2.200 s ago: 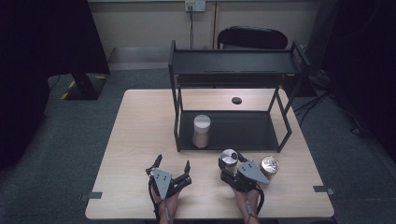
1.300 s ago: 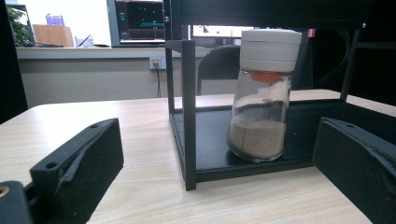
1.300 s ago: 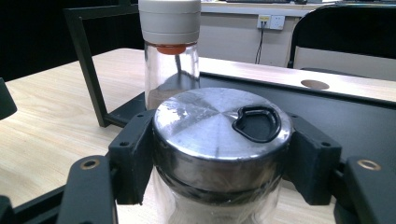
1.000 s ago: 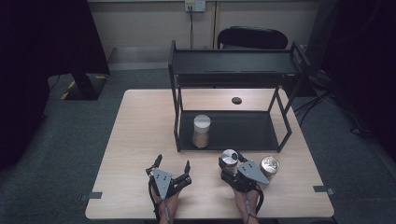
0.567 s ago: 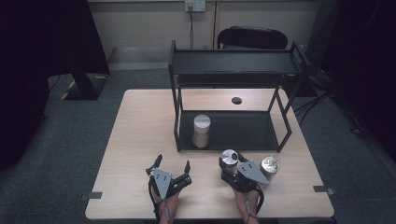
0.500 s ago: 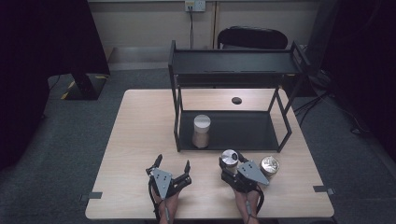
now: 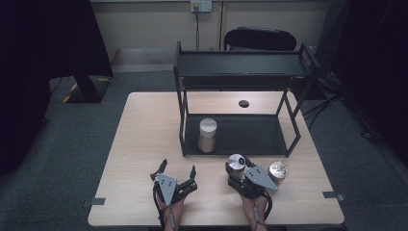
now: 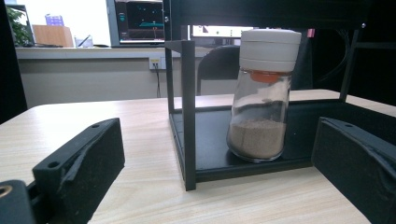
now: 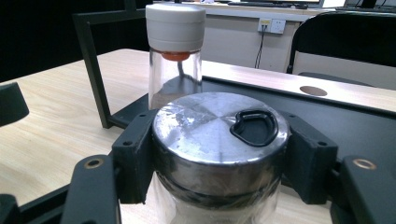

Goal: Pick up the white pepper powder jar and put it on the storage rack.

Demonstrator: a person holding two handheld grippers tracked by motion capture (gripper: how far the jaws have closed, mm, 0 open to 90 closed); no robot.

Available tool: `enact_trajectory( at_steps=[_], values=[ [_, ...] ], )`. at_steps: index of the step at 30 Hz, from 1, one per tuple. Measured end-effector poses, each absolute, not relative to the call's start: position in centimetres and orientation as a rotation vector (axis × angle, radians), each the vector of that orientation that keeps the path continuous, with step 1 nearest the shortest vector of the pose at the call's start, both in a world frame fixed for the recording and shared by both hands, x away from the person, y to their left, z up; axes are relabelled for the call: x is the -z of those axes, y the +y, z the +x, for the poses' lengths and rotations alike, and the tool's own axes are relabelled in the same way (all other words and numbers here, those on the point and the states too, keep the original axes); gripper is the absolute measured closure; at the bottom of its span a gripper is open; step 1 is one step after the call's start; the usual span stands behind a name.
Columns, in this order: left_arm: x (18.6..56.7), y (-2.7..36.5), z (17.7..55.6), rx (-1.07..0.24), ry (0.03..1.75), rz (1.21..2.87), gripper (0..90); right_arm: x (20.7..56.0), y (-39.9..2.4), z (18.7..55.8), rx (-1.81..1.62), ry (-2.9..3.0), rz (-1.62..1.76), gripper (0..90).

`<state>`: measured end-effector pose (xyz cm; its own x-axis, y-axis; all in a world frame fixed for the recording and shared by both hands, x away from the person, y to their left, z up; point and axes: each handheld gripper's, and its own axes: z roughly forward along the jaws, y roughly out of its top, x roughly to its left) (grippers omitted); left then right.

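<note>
Right claw [image 7: 236, 167] pinching my steel-lidded jar [image 9: 219, 135] below its lid, near the surface's front edge, before the rack [image 7: 240, 62] | left claw [image 7: 179, 169] spread, idle | grip low so lid stays clear for shelving.

Brushed, shiny metal lid [image 9: 219, 128] on a clear glass jar [image 9: 217, 205], gripped by matt black plastic jaws. Behind, a glass shaker [image 8: 259, 119] with smooth white plastic cap. Pale wood-grain desk [image 7: 144, 139], matt black metal rack [image 7: 240, 65].
</note>
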<state>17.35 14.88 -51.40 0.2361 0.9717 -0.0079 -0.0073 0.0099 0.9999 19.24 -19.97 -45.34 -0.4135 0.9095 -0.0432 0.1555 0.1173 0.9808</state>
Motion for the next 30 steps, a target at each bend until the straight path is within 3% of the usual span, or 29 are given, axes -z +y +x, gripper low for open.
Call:
enact_trajectory(
  at_steps=[30],
  values=[
    [51.4, 14.9, 17.3, -1.030, 1.030, 1.299, 2.1, 43.4, -19.5, 21.0, -1.346, 1.724, 0.988, 34.6]
  ],
)
